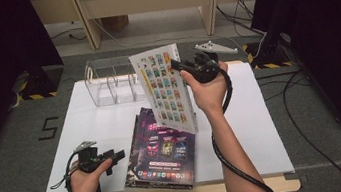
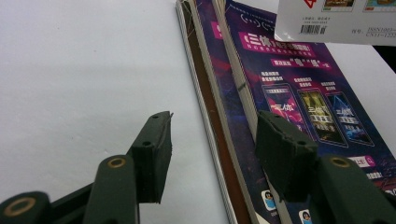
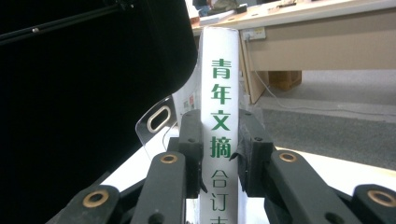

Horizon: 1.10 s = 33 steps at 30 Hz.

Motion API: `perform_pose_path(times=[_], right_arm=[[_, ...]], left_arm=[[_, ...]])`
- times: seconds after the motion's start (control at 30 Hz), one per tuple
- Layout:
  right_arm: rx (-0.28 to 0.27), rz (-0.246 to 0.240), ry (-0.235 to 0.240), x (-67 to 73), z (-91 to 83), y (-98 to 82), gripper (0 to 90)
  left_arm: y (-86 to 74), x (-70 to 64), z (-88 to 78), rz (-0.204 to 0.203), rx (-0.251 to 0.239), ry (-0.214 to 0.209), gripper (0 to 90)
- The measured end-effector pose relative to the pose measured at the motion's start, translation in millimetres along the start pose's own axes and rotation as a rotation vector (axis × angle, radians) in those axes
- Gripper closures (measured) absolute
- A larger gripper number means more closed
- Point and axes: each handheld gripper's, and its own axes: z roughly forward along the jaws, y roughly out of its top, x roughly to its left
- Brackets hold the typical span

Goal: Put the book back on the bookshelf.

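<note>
The right tongs [image 1: 178,66] hold a white-covered magazine [image 1: 166,89] by its spine, both pads pressing on the printed spine [image 3: 219,140] as the right gripper view shows. The magazine hangs upright in the air above the white table [image 1: 259,129], just in front of a clear acrylic file rack [image 1: 108,82] whose slots stand empty. Judged from this, the first magazine is lifted but not yet slotted. A stack of purple-covered magazines [image 1: 161,150] lies flat near the table's front edge and remains to be moved. The left tongs [image 1: 116,156] rest wide open and empty beside that stack, one jaw over its edge [image 2: 219,135]. The number of magazines in the stack is hard to make out, perhaps two or three. The rack's far side is hidden behind the raised magazine.
</note>
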Motion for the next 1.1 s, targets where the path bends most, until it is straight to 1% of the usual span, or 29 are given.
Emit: perform_pose_path(times=[0.03, 0.23, 0.33, 0.37, 0.4, 0.5, 0.57, 0.63, 0.67, 0.83, 0.93, 1.1], right_arm=[[-0.01, -0.019, -0.004, 0.9, 0.7, 1.1, 74.6], [-0.015, -0.01, -0.007, -2.3, 5.1, 3.4, 74.6], [-0.011, 0.001, -0.007, -2.0, 6.3, 4.2, 74.6], [-0.012, -0.01, -0.007, -1.9, 8.2, 4.9, 74.6], [-0.012, -0.01, -0.007, -1.9, 8.2, 4.9, 74.6], [-0.012, -0.004, -0.006, -1.2, 11.3, 4.5, 74.6], [-0.014, -0.002, -0.008, 0.1, 12.7, 4.8, 74.6], [-0.016, -0.006, -0.007, 0.6, 13.4, 5.1, 74.6], [-0.017, 0.001, -0.008, 1.2, 14.3, 5.7, 74.6], [-0.013, 0.006, -0.005, 2.0, 21.7, 7.9, 74.6], [-0.032, 0.0, -0.005, 3.0, 24.6, 7.4, 74.6], [-0.058, 0.005, -0.01, 4.5, 27.2, 7.2, 74.6]], left_arm=[[0.6, -0.5, -1.2, -0.002, -0.002, -0.001, 45.5], [1.3, -0.6, -2.3, 0.002, -0.003, -0.004, 45.5], [1.0, -0.1, -1.9, -0.001, -0.001, -0.003, 45.5], [0.7, 0.9, -1.2, -0.003, -0.001, -0.002, 45.5], [0.7, 0.9, -1.2, -0.003, -0.001, -0.002, 45.5], [0.5, 1.6, -1.6, -0.005, 0.0, 0.0, 45.5], [1.0, 1.2, -2.4, -0.008, -0.009, -0.002, 45.5], [1.5, 1.5, -3.1, -0.007, -0.007, -0.002, 45.5], [1.7, 1.5, -3.3, -0.007, -0.007, -0.002, 45.5], [1.5, 2.6, -3.2, -0.009, -0.01, -0.002, 45.5], [1.6, 2.9, -3.3, -0.012, -0.012, -0.005, 45.5], [1.1, 2.9, -2.9, -0.011, -0.009, -0.005, 45.5]])
